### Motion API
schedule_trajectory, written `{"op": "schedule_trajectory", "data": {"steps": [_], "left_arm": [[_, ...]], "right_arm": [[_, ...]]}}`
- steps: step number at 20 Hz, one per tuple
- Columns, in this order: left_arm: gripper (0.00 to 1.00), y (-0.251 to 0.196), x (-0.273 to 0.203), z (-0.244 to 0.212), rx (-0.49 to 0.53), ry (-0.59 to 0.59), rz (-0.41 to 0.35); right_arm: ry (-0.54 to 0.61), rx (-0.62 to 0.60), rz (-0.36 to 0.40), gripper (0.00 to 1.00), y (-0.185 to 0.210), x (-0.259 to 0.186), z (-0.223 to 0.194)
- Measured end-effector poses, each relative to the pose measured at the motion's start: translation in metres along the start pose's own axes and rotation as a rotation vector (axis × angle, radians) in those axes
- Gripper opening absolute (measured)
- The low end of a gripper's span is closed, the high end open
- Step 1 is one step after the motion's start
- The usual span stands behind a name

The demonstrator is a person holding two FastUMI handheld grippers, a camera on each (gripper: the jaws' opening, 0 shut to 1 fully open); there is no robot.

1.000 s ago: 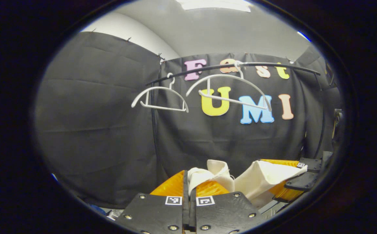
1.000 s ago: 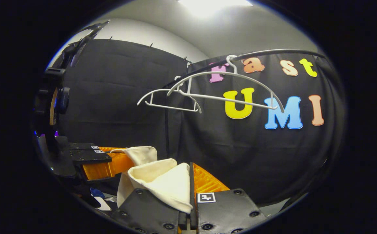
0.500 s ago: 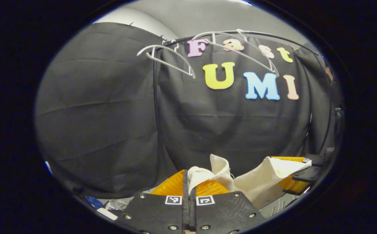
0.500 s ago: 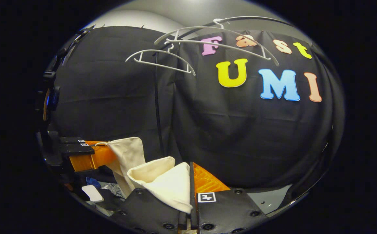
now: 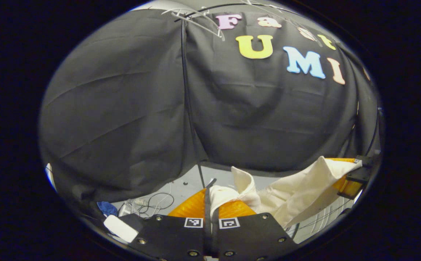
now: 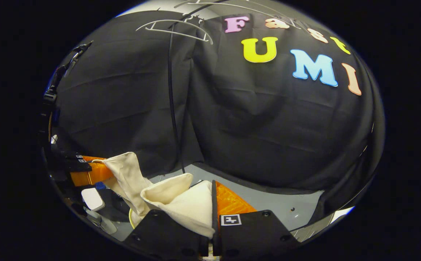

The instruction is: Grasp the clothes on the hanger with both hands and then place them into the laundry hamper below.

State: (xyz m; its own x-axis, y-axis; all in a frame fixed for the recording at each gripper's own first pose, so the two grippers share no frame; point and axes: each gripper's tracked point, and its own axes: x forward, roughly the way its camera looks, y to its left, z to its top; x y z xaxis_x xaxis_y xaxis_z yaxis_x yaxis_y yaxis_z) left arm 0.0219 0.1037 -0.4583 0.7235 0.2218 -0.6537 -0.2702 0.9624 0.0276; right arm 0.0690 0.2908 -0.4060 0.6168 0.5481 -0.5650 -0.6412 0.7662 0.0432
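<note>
In the left gripper view, the left gripper (image 5: 210, 203) has its two orange fingers pressed together on a fold of the cream garment (image 5: 297, 188), which comes out from between them. The cloth stretches from there to the right, where the right gripper (image 5: 352, 177) holds its other end near the edge of the view. So the garment hangs between the two grippers, off the hangers, above the grey floor (image 5: 181, 183). White bars, probably the rim of the laundry hamper (image 5: 323, 219), show below the cloth at the lower right, but this part is too small to be sure. On the floor at the lower left lie a blue item (image 5: 107, 208), a white flat object (image 5: 120, 228) and some thin cables (image 5: 152, 201).

In the right gripper view, the right gripper (image 6: 212, 203) pinches a thick fold of the garment (image 6: 181, 203) between its fingers; the cloth covers the left finger. The left gripper (image 6: 87, 172) is at the left edge, clamped on the other end of the cloth. White empty hangers (image 6: 174, 29) hang from the rail at the top, well apart from the garment.
</note>
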Motion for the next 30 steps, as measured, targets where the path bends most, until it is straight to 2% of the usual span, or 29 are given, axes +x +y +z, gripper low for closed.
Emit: {"op": "schedule_trajectory", "data": {"steps": [6,8,9,10,11,12,15,18,22,23,26,30], "left_arm": [[0.01,0.011,0.023,-0.048,0.006,0.106,0.015],[0.02,0.011,0.025,-0.055,-0.009,0.127,0.001],[0.02,0.005,0.018,-0.054,-0.017,0.133,-0.013],[0.07,0.003,0.013,-0.051,-0.019,0.137,-0.015],[0.12,0.005,0.008,-0.046,-0.014,0.132,-0.013],[0.32,0.006,0.003,-0.037,-0.006,0.115,-0.008],[0.92,0.013,-0.013,-0.015,0.018,0.072,0.013],[0.93,0.011,-0.041,0.024,0.029,0.007,0.008],[0.92,0.002,-0.090,0.102,0.050,-0.131,-0.031],[0.93,-0.002,-0.101,0.122,0.052,-0.165,-0.049],[0.92,-0.014,-0.142,0.179,0.063,-0.278,-0.113],[0.91,-0.032,-0.185,0.244,0.075,-0.412,-0.188]], "right_arm": [[0.187,0.021,-0.015,0.10,0.006,0.016,-0.060],[0.221,0.043,0.009,0.12,0.013,0.013,-0.067],[0.223,0.048,0.019,0.16,0.018,0.009,-0.065],[0.224,0.042,0.018,0.19,0.016,0.006,-0.062],[0.223,0.036,0.015,0.36,0.014,-0.001,-0.060],[0.222,0.037,0.022,0.44,0.015,-0.006,-0.057],[0.194,0.041,0.013,0.97,0.017,-0.025,-0.041],[0.121,0.042,-0.012,1.00,0.011,-0.053,-0.005],[-0.047,0.061,-0.079,1.00,-0.017,-0.102,0.073],[-0.092,0.066,-0.102,0.97,-0.029,-0.117,0.094],[-0.225,0.091,-0.173,0.97,-0.056,-0.161,0.146],[-0.347,0.095,-0.286,0.97,-0.093,-0.226,0.189]]}}
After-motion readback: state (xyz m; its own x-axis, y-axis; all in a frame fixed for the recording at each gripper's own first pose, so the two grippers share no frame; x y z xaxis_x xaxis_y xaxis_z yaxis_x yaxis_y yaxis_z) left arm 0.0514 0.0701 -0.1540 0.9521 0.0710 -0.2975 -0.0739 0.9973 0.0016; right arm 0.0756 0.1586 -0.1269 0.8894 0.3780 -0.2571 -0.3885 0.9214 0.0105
